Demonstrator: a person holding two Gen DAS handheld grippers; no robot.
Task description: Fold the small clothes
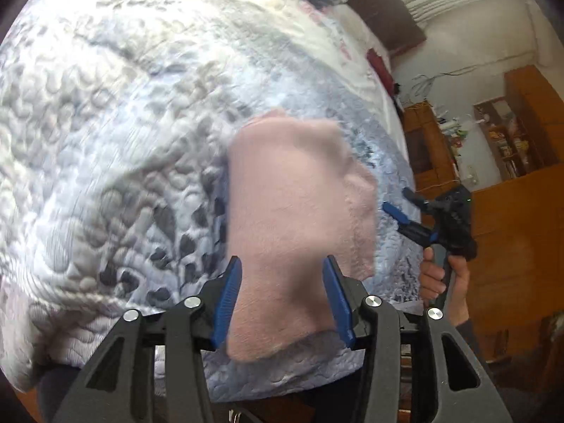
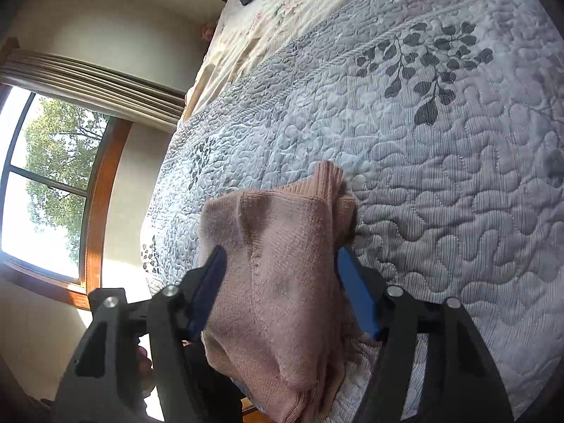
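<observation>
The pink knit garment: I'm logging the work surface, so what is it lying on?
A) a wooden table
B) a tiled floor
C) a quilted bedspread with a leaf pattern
C: the pink knit garment lies on the quilted bedspread, grey leaves printed across it.

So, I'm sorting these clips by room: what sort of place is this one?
Most likely a bedroom in a home. The pink knitted garment lies on a bed covered by a quilted bedspread, with a curtained window to one side and wooden cabinets to the other.
</observation>
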